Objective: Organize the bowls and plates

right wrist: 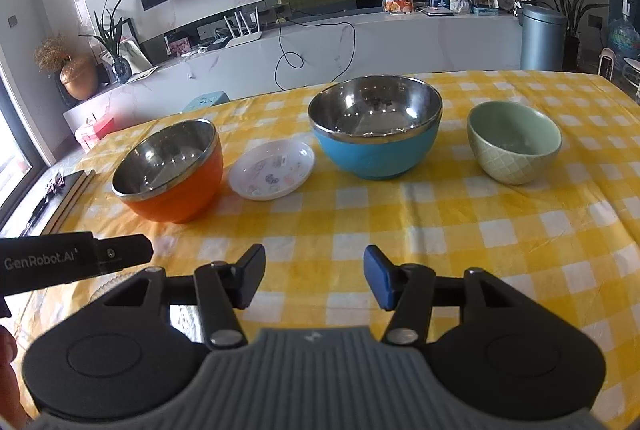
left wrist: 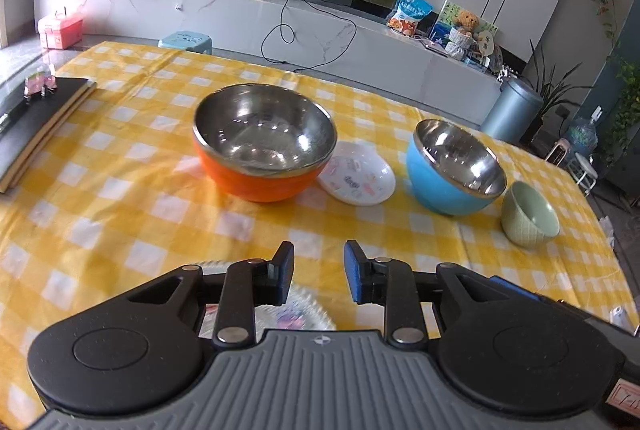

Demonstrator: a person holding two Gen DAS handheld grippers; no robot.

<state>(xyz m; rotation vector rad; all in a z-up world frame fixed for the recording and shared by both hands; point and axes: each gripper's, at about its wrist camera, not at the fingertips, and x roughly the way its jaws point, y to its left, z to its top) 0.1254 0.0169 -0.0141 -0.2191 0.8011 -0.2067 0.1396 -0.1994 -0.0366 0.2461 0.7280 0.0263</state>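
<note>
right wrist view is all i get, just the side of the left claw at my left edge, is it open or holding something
Observer: The left claw is open, with nothing between its fingers.
Operator: whats under it
Observer: A white frilled-rim plate with a printed centre lies on the tablecloth beneath it, mostly hidden by the claw.
Operator: and where is it pointing
Observer: Toward the orange bowl, which sits just ahead of it.
</note>
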